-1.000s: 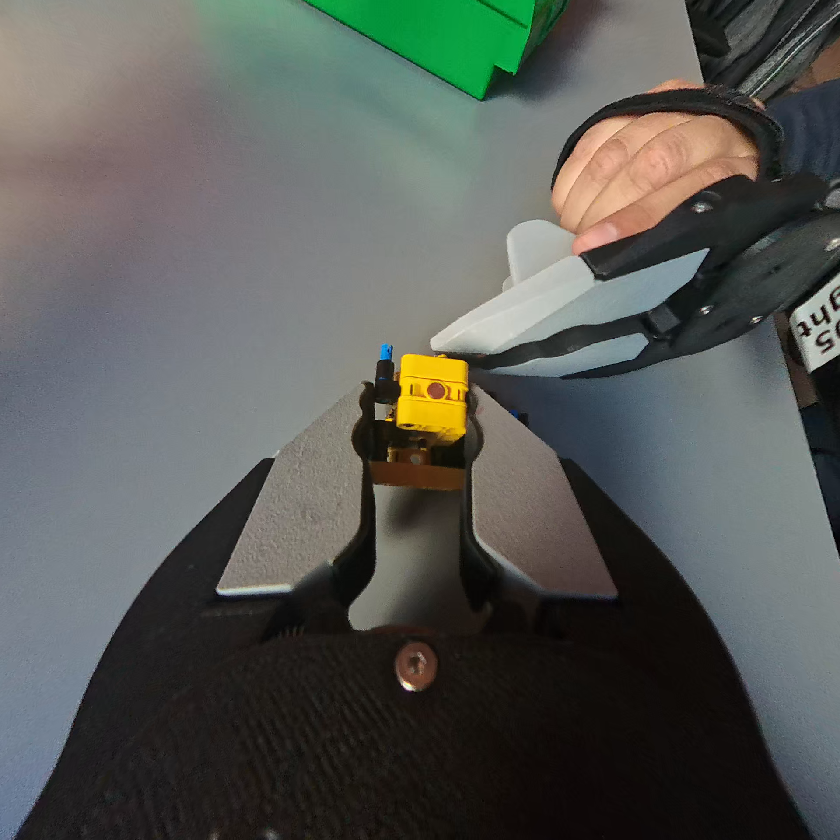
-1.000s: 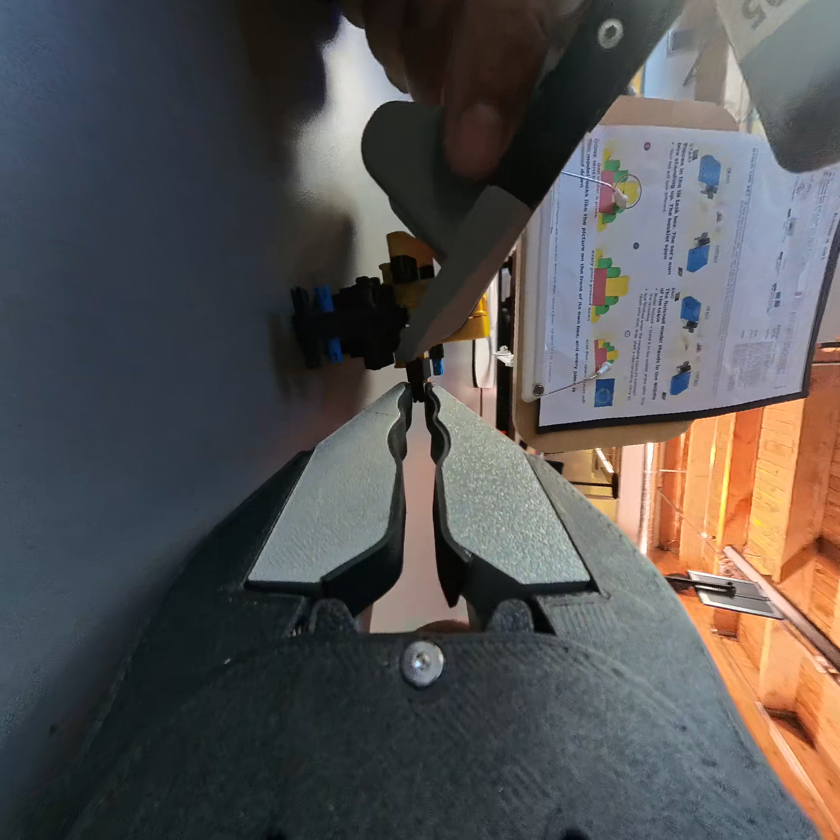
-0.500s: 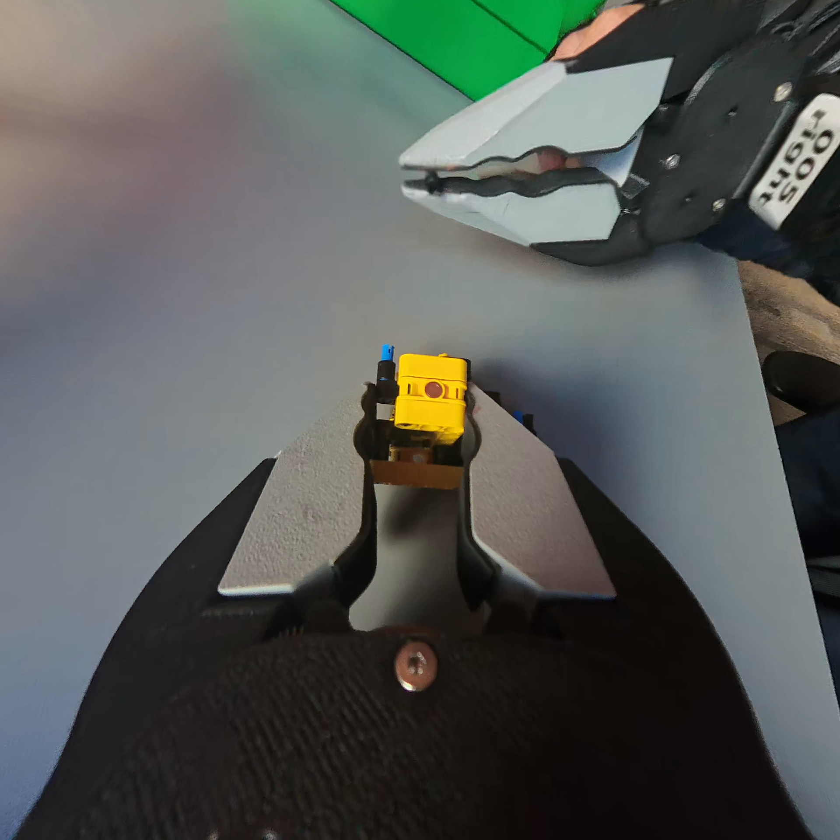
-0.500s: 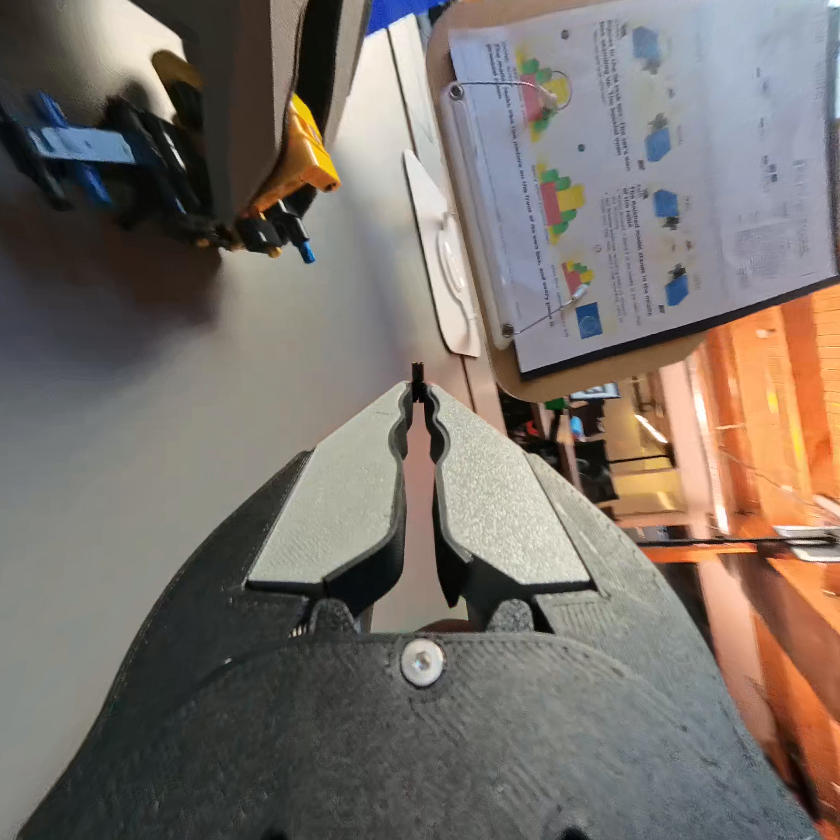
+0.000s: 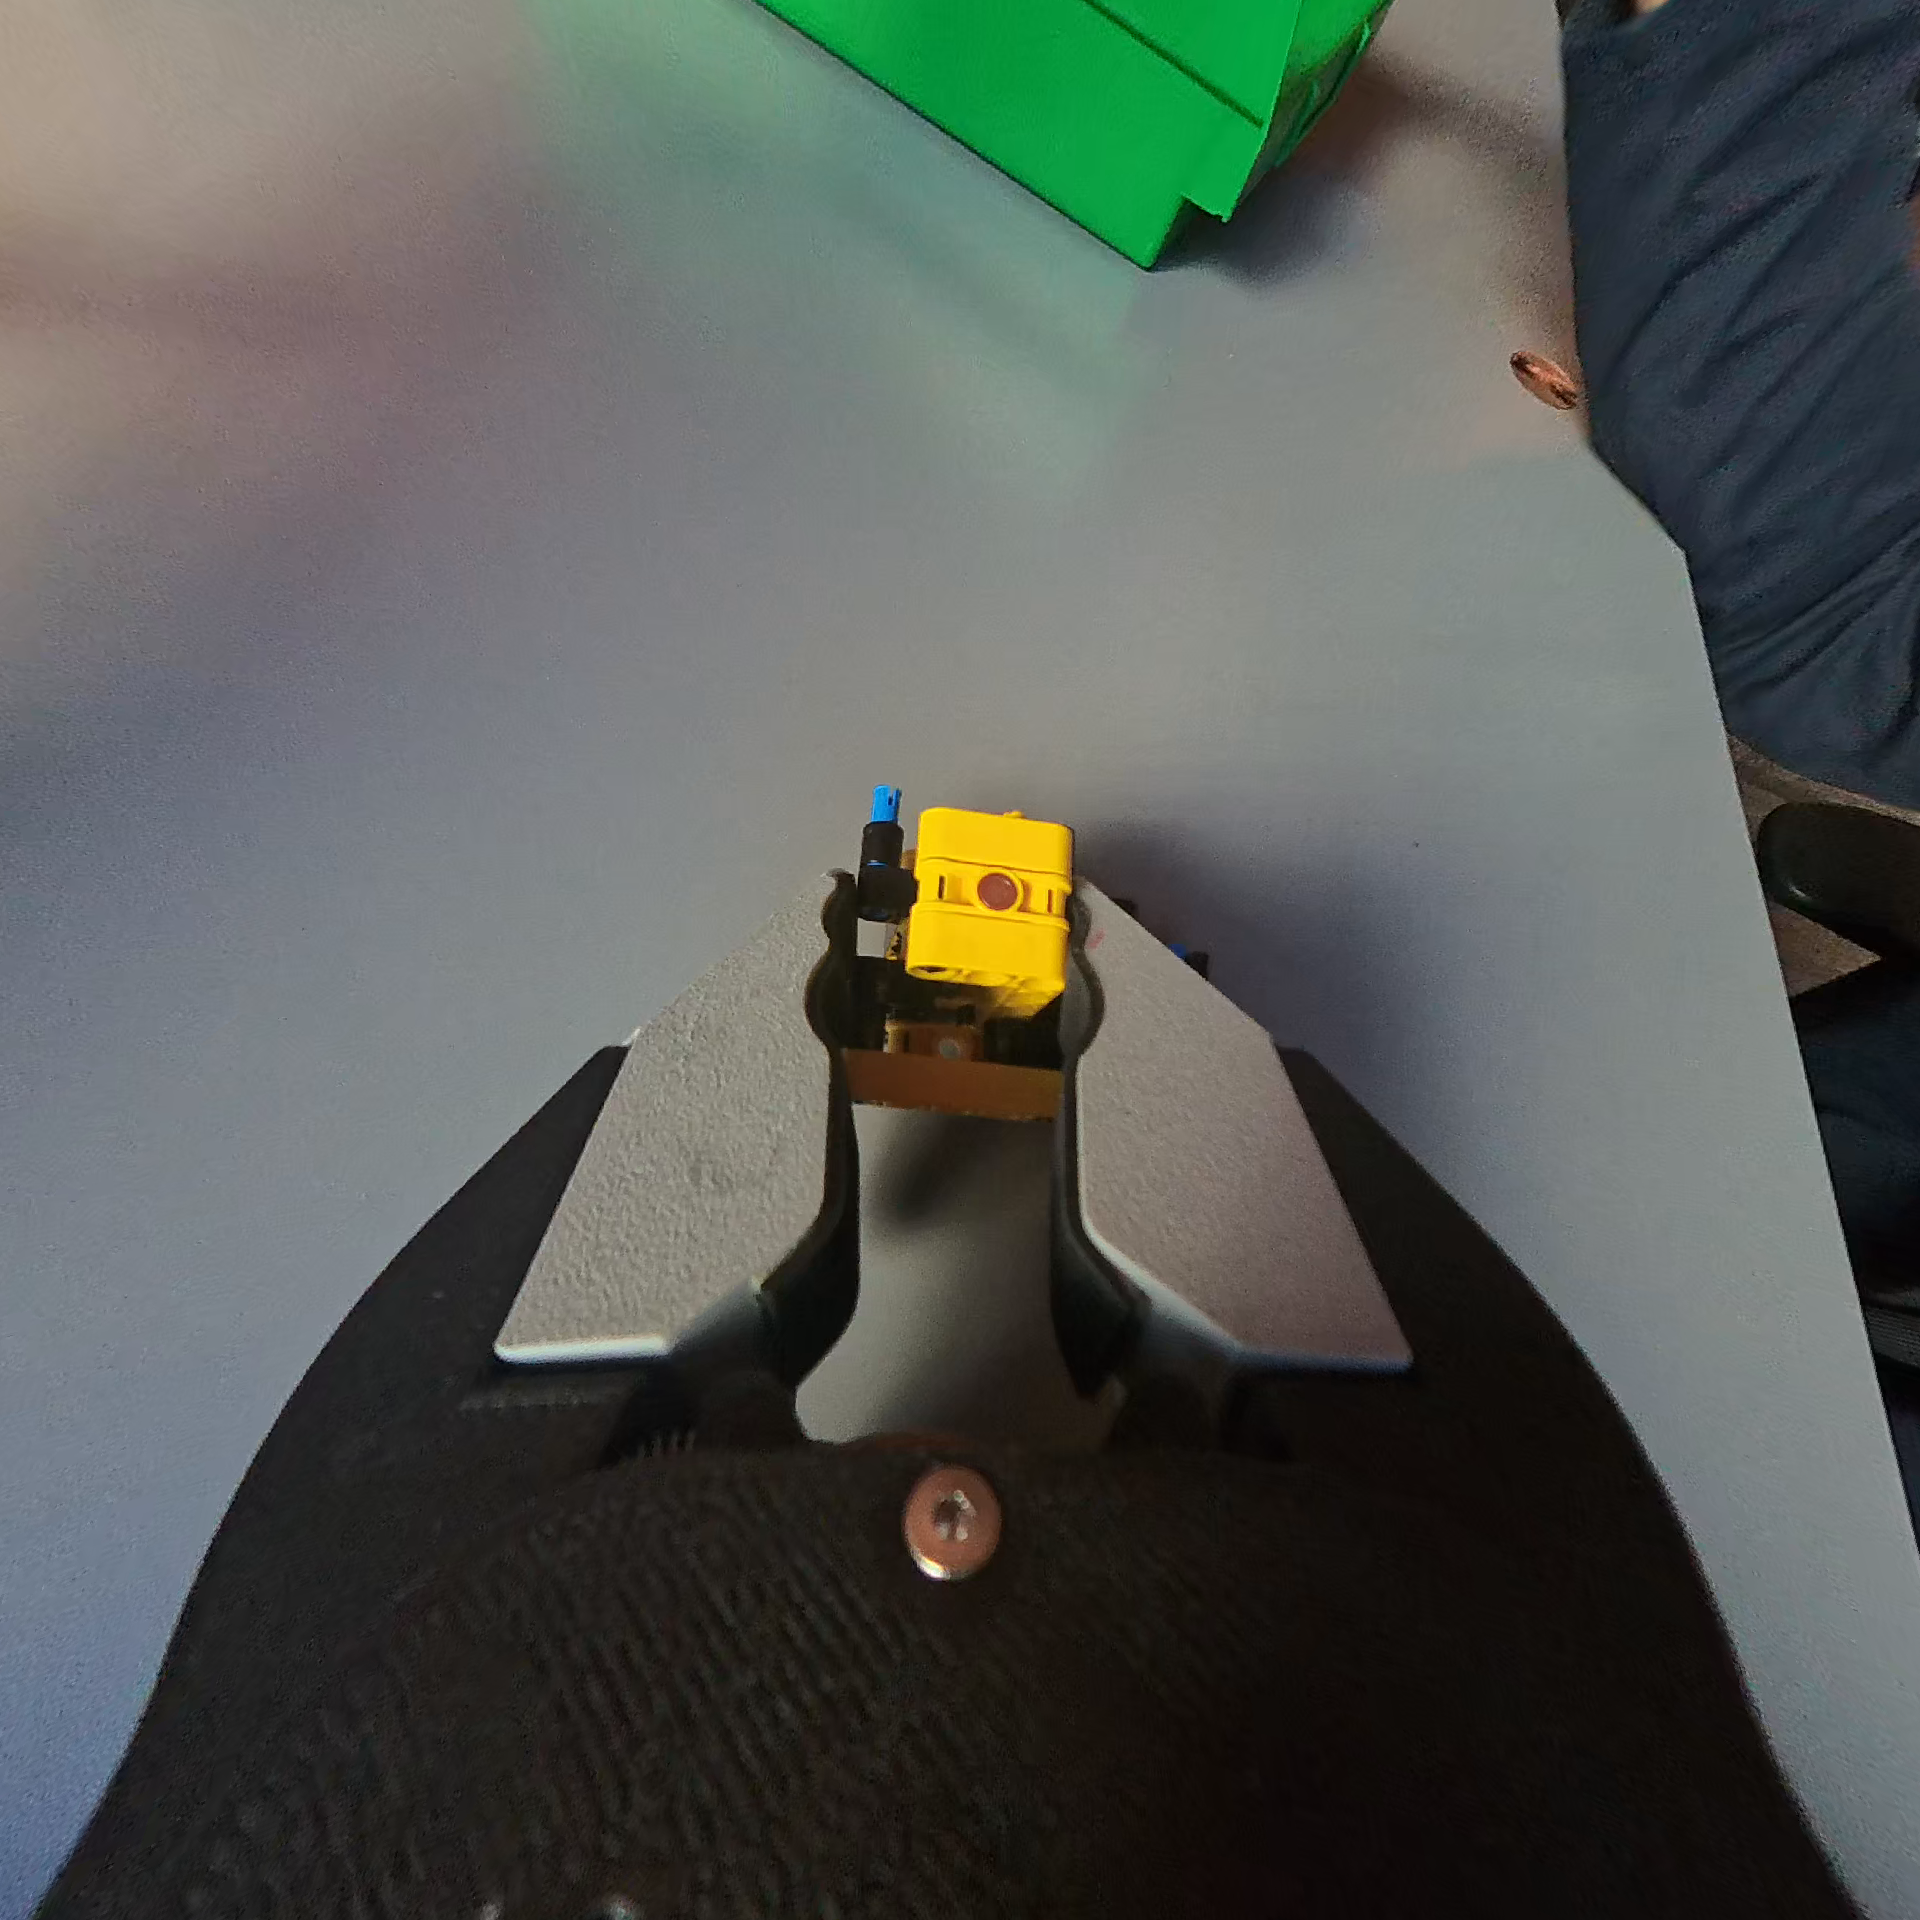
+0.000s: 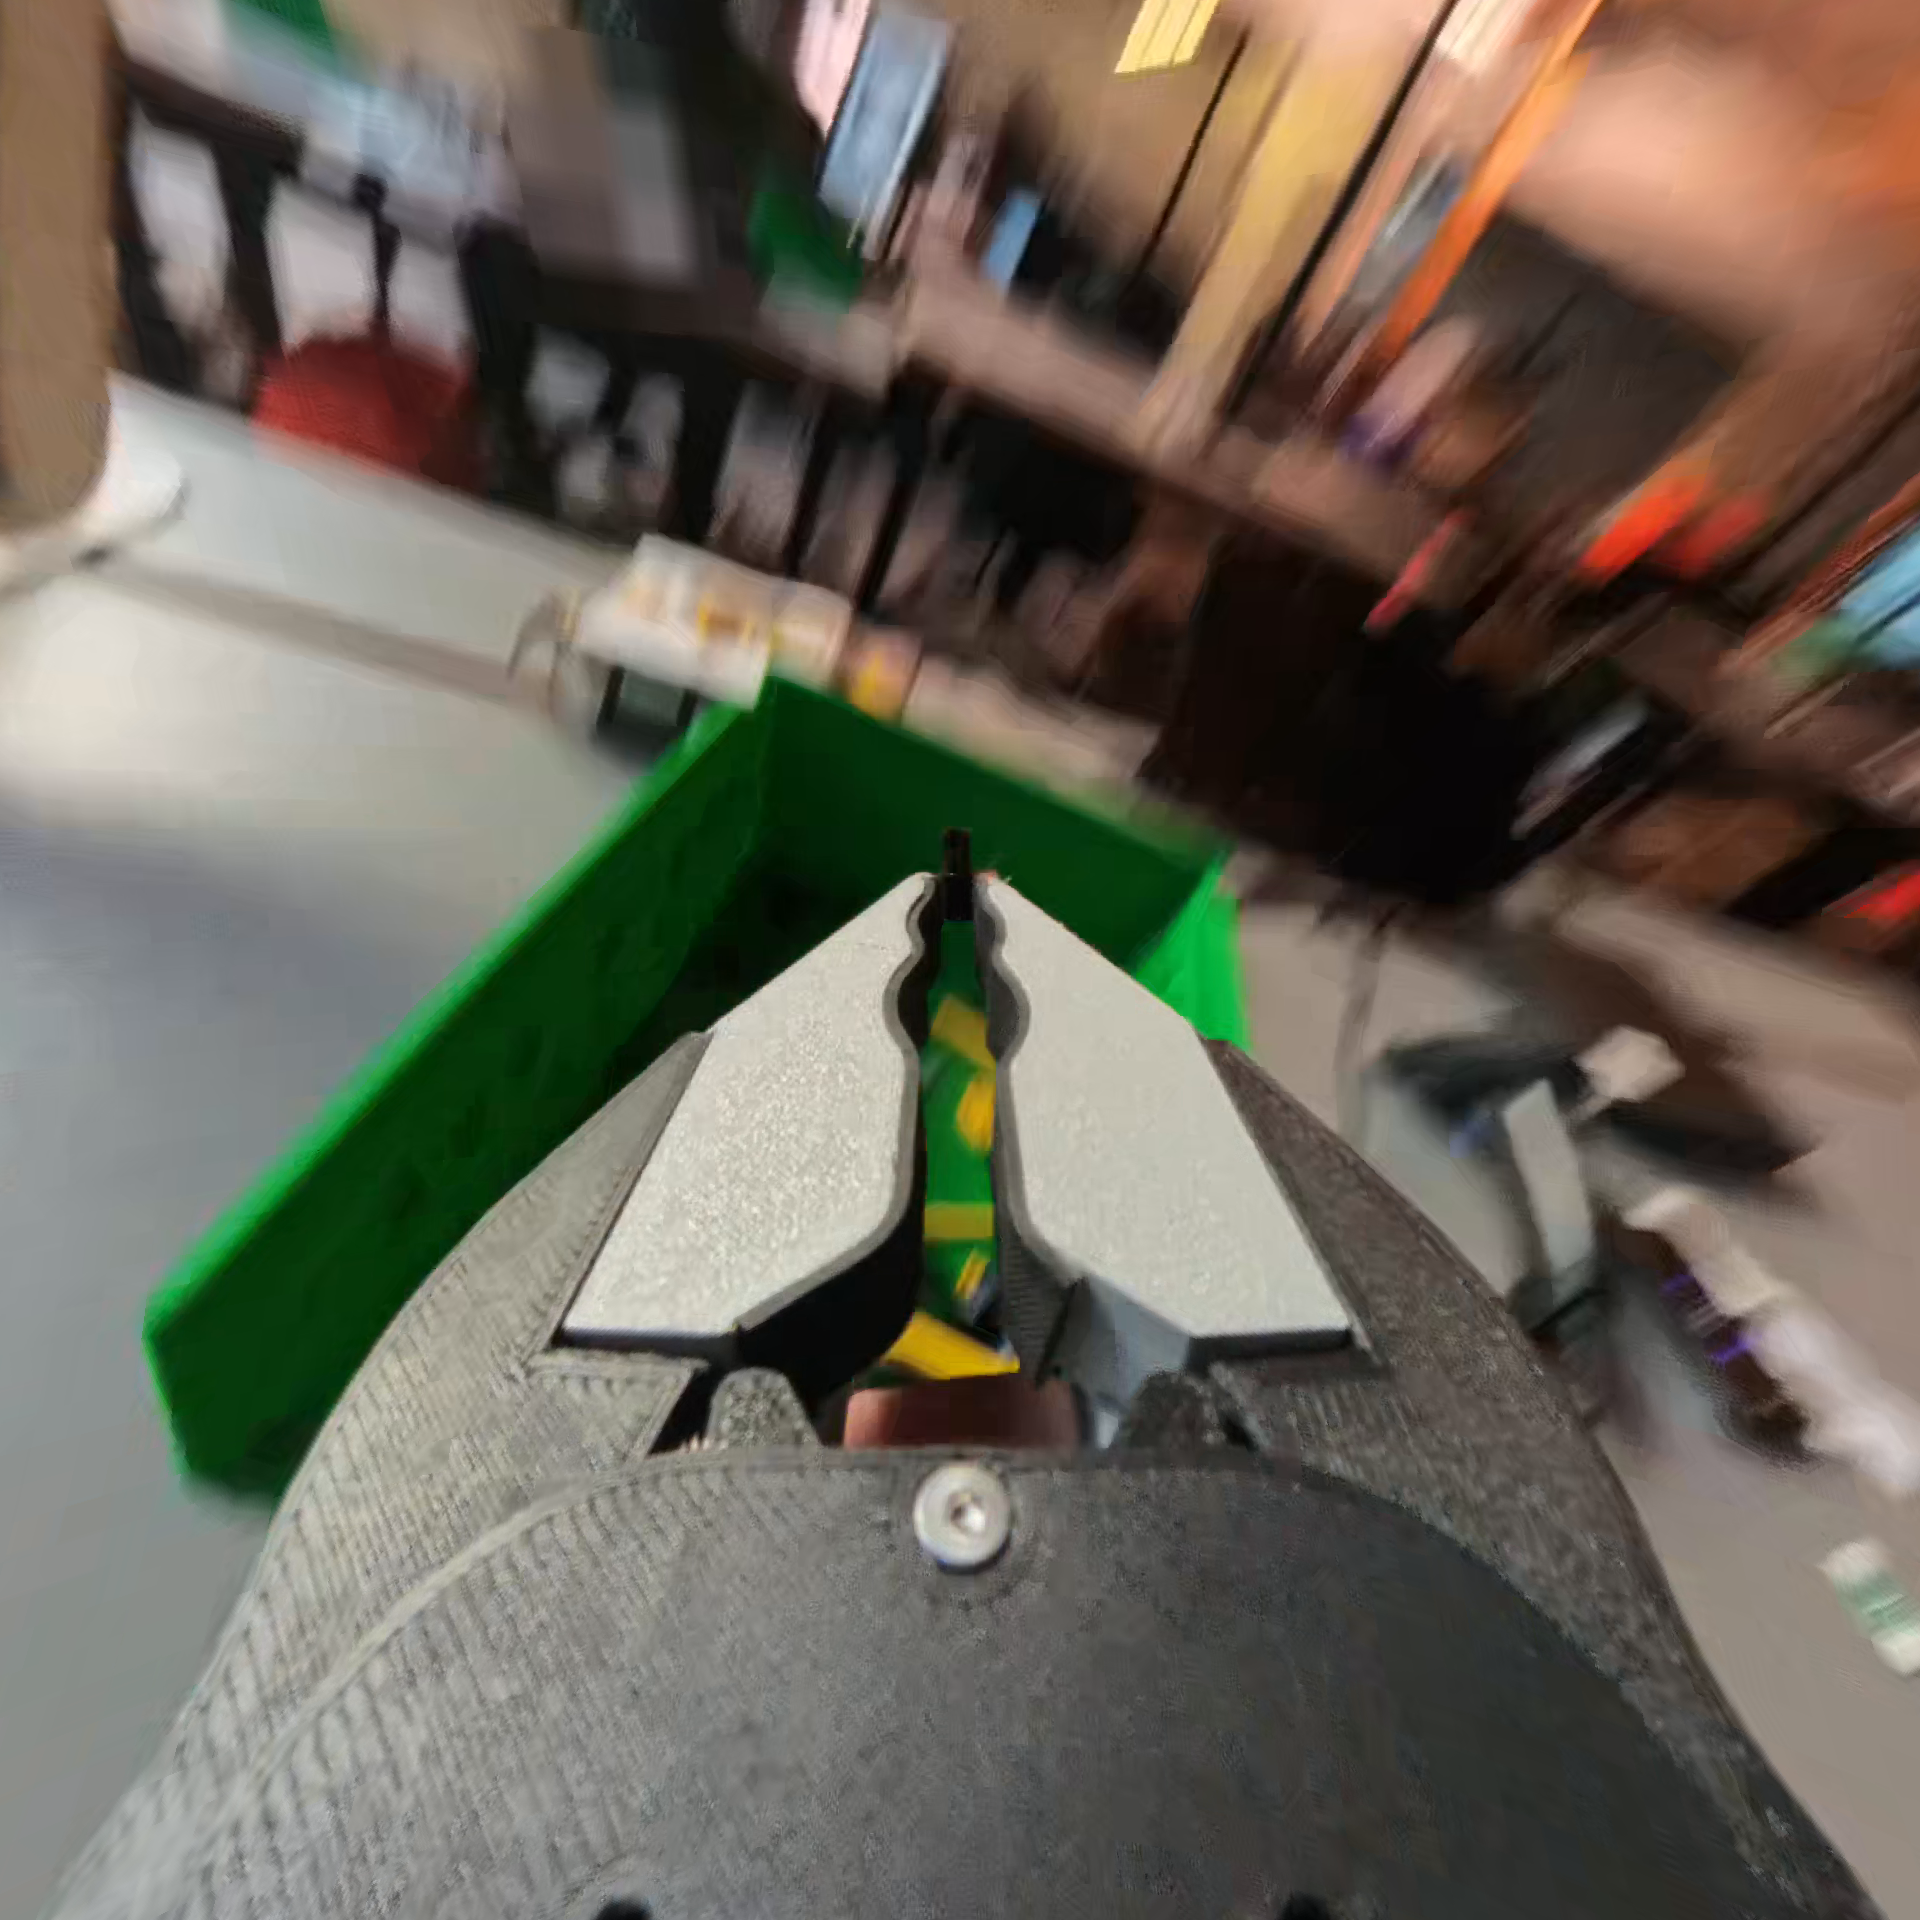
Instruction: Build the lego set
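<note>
Your left gripper point(image 5: 951, 940) clamps the yellow lego assembly point(image 5: 987, 914) just above the grey table point(image 5: 416, 623); no readable writing shows on it. Your right gripper point(image 6: 961, 899), beside that assembly a second ago, has swung away and now pinches a small black pin point(image 6: 954, 868) over the green bin point(image 6: 499, 1039). The room beyond is blurred.
</note>
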{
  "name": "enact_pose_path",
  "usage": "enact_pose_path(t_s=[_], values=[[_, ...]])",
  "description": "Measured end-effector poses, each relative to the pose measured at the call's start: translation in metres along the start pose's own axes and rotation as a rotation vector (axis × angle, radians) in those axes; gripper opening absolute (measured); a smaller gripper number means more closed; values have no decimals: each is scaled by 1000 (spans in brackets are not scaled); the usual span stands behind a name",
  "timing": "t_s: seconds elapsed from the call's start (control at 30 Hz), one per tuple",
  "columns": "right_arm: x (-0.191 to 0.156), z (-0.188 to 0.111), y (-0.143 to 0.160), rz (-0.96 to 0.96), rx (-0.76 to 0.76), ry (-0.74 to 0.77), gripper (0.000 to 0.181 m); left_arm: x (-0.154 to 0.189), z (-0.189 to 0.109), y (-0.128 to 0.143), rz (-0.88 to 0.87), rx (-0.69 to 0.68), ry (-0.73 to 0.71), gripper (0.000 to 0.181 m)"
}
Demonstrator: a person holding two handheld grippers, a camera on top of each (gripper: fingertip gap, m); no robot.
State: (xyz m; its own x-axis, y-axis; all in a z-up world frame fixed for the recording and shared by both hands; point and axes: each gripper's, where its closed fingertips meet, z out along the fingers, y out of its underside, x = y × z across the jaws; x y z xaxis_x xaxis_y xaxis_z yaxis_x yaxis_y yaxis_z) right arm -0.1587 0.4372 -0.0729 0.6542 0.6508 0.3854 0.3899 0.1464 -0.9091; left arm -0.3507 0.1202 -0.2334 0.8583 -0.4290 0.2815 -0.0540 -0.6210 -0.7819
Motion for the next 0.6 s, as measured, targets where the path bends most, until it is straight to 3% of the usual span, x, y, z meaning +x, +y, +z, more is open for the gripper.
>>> enact_pose_path(t_s=[0.03,0.1,0.13,0.23,0.3,0.33,0.4,0.5,0.6], values=[[-4,12,41,75,-192,-115,13,0,0,0,0,0,0,35],[-30,14,121,231,-610,-370,15,0,0,0,-3,0,3,35],[-39,11,134,292,-697,-465,17,0,0,0,-6,0,7,35],[-27,24,86,453,-371,-494,17,0,0,0,-16,1,16,35],[-19,25,84,444,-362,-455,47,0,0,0,-24,2,22,35],[-19,25,86,407,-369,-437,51,0,0,0,-26,2,22,35],[-26,21,53,339,-186,-429,46,4,0,1,-2,-4,30,35],[-86,-18,-22,214,150,-628,24,18,3,5,121,-33,52,34],[-183,-56,-45,-70,252,-772,21,26,7,5,172,-44,70,35]])
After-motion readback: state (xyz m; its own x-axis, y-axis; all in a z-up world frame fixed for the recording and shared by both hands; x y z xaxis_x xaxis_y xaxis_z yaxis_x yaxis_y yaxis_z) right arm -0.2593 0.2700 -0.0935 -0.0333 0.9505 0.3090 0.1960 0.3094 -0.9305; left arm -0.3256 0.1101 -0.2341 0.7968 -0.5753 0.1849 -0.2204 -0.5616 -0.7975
